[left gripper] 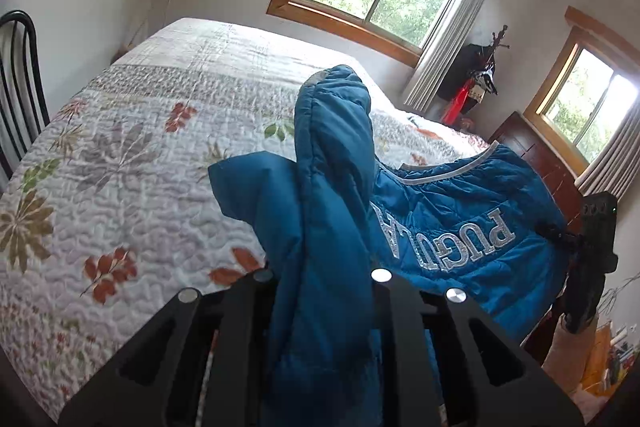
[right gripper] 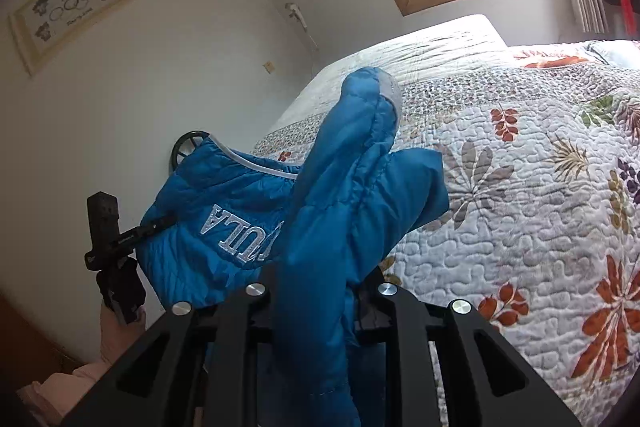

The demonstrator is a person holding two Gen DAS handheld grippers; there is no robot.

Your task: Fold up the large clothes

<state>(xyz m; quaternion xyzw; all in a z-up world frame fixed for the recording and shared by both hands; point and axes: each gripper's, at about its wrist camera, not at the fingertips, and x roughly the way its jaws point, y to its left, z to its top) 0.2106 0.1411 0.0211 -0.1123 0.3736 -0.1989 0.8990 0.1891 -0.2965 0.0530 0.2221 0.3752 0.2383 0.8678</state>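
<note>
I have the left tool (left gripper: 324,279) pinching one fold of the blue jacket (left gripper: 452,223) and the right tool (right gripper: 316,291) pinching another. Between the tools the jacket hangs lifted, lettered panel upside down, with the quilted bed (left gripper: 132,155) spread out beyond both tools.

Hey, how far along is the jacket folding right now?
Early. Done: both grippers have picked the blue jacket up. In hand: the left gripper and right gripper each clamp a bunched sleeve, and the lettered body hangs between them above the bed. Left: lay it flat on the quilt and make every fold; no folds show yet.
</note>
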